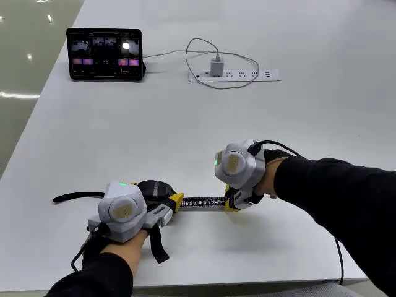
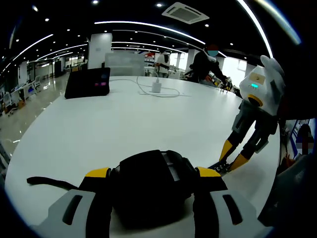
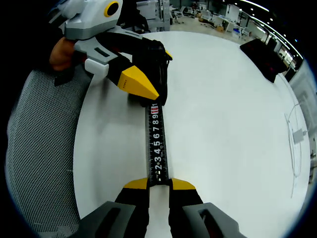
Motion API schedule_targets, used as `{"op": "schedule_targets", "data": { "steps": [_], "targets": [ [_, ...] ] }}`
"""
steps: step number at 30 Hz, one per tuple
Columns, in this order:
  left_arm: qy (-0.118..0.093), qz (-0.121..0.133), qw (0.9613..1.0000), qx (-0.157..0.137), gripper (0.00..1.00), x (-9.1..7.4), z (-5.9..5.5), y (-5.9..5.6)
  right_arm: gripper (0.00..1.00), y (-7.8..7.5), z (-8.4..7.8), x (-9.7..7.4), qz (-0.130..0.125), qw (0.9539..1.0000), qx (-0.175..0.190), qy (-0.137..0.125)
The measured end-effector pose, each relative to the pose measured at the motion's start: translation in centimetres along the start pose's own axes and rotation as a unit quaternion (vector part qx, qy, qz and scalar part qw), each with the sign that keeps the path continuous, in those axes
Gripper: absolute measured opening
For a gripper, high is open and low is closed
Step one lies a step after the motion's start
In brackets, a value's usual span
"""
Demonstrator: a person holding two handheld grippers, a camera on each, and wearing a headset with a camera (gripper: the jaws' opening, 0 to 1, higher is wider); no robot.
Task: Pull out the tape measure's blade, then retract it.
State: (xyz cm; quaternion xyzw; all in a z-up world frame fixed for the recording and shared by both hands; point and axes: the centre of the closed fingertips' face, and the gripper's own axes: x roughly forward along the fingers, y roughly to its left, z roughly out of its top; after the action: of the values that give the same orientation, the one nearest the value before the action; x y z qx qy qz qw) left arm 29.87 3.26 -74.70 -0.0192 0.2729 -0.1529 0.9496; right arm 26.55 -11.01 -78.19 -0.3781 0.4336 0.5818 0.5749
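Tape measure: 1, on bench near front edge, case clamped btwn left gripper jaws. Its blade is out a short way, tip pinched by right gripper jaws. Farther back: 1 tablet, 1 power strip.

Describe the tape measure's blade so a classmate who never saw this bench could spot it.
Near the front edge of the white table, the left claw and right claw face each other. The blade is the thin strip stretched between them. Unlike the black case, it bears printed numbers.
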Motion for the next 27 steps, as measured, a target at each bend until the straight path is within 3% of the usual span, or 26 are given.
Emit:
{"op": "schedule_targets", "data": {
  "steps": [27],
  "targets": [
    [0.003,0.002,0.9999,0.015,0.62,0.0,-0.1,-0.1,0.1,-0.1,1.5,0.6,-0.001,1.0,-0.004,-0.006]
  ]
}}
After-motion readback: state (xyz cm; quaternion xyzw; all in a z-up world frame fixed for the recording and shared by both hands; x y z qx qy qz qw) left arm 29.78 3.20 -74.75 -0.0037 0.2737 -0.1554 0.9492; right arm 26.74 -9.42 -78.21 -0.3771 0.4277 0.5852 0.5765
